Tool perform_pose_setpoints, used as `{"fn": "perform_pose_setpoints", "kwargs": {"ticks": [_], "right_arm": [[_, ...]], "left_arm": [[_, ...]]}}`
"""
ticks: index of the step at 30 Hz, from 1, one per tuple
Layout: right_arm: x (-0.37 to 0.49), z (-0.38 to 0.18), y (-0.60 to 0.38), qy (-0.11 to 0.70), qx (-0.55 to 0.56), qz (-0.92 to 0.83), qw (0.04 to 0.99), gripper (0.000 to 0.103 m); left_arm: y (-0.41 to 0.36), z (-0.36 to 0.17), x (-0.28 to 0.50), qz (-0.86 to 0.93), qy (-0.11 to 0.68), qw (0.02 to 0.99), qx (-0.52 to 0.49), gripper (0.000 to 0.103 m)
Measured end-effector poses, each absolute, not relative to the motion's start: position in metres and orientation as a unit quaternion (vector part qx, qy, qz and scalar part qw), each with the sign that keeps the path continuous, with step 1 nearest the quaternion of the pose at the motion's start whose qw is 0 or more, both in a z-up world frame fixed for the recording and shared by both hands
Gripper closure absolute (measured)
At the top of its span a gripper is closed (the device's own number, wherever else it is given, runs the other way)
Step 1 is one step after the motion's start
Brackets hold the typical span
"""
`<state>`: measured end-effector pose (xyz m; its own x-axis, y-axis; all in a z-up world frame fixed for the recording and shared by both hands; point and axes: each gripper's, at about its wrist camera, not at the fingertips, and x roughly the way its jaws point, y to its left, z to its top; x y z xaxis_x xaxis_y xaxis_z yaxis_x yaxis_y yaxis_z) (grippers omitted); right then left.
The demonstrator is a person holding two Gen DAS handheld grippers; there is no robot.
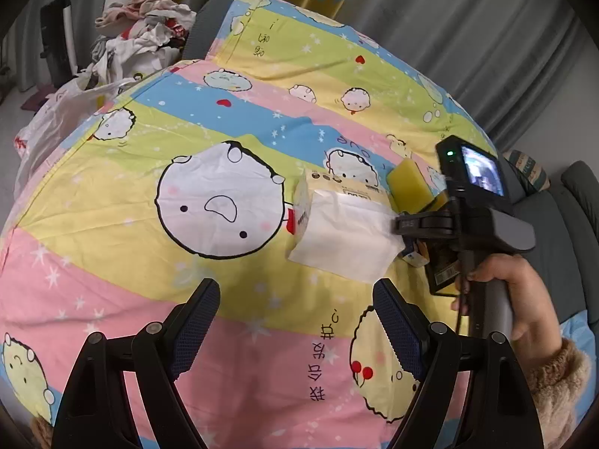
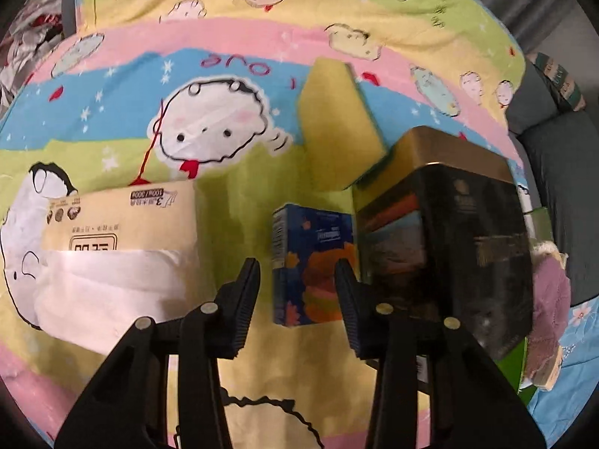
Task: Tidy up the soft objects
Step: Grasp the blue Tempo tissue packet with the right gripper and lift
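A bed (image 1: 112,194) spread with a striped cartoon-print quilt in pink, yellow, blue and green is filling both views; grey curtains are hanging behind it, and a heap of crumpled clothes (image 1: 146,26) and a plastic bag (image 1: 56,112) are sitting at its far left edge. The sorting seems to be barely starting; nothing is looking gathered yet. A tissue pack (image 2: 112,232) with a white sheet trailing from it is lying on the quilt left of centre, a yellow sponge (image 2: 340,123) is resting farther off, a small blue packet (image 2: 310,265) is lying just beside a dark tin box (image 2: 445,232), and a pinkish knitted thing (image 2: 550,299) is showing at the right edge. The right hand-held gripper (image 2: 297,292) is pointing down with its jaws partly parted on either side of the packet's near end, not visibly pressing on it, so no grip is showing. The left hand-held gripper (image 1: 295,314) is hovering wide open and empty over bare quilt, near the tissue pack. All the soft things are seemingly still waiting to be placed.
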<state>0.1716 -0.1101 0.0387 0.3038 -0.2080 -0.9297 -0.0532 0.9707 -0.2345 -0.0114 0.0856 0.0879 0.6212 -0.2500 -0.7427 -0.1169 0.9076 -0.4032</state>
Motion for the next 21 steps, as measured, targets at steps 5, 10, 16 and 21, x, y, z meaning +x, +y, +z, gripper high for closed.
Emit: {"fn": "perform_pose_setpoints", "kwargs": {"ticks": [5,10,16,21], "right_arm": [[0.178,0.029,-0.11,0.586,-0.138,-0.076,0.795,0.061],[0.177,0.031,-0.112,0.574,-0.142,-0.061,0.804,0.075],[0.151,0.052,-0.125,0.564,-0.075,0.0,0.822,0.079],[0.097,0.072,-0.128,0.553,-0.047,0.057,0.83,0.079]], "left_arm": [[0.085,0.088,-0.011,-0.041,0.437,0.874,-0.211,0.019],[0.083,0.088,-0.013,-0.044,0.437,0.874,-0.207,0.019],[0.082,0.089,-0.013,-0.048,0.438,0.875,-0.2,0.019],[0.081,0.088,-0.013,-0.044,0.44,0.875,-0.195,0.019]]}}
